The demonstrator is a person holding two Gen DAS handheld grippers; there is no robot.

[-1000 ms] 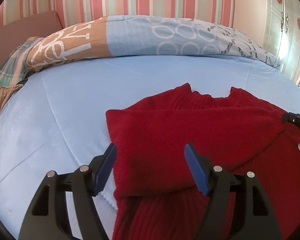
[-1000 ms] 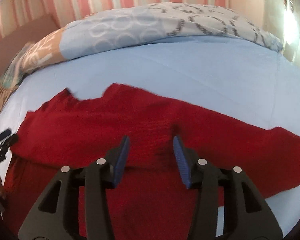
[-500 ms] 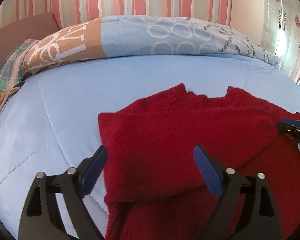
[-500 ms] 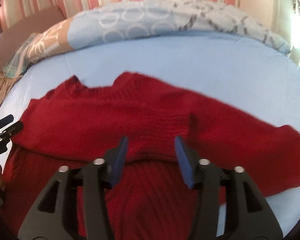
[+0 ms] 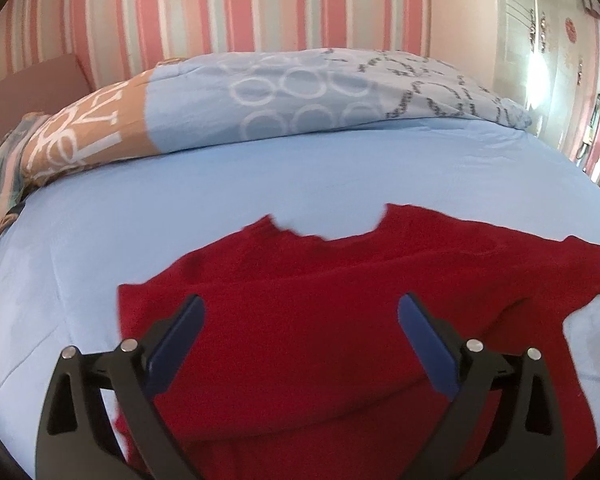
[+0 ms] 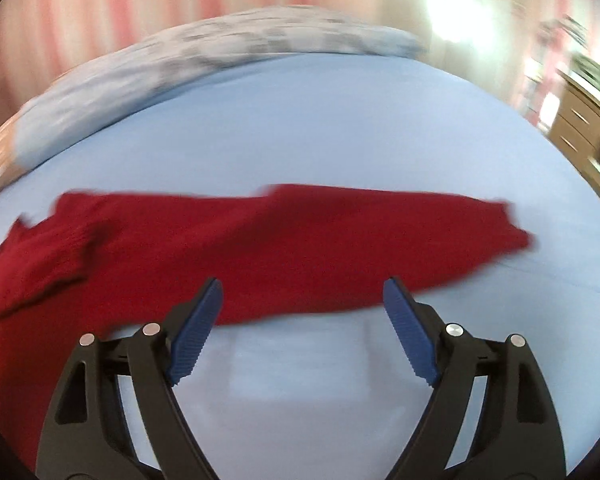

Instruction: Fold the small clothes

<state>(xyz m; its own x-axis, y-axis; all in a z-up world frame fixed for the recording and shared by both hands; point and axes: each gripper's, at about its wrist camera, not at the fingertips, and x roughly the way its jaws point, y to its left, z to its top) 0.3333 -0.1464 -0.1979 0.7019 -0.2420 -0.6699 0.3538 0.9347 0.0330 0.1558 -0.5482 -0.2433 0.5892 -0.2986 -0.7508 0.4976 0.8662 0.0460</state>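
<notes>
The bed (image 5: 220,208) is carrying the red sweater (image 5: 320,300), lying flat. The left gripper (image 5: 300,312) is opening wide over the sweater's body, gripping nothing. The right gripper (image 6: 302,300) is opening too, empty, above the outstretched sleeve (image 6: 440,236), which only its blurred view is showing fully.

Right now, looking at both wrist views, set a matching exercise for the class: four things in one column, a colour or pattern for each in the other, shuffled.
Things:
1. sweater
2. bedsheet
3. wall
4. gripper pads

Colours:
A. pink and white stripes
B. dark blue, ribbed
C. deep red
D. plain light blue

Pairs: 1-C, 2-D, 3-A, 4-B
</notes>
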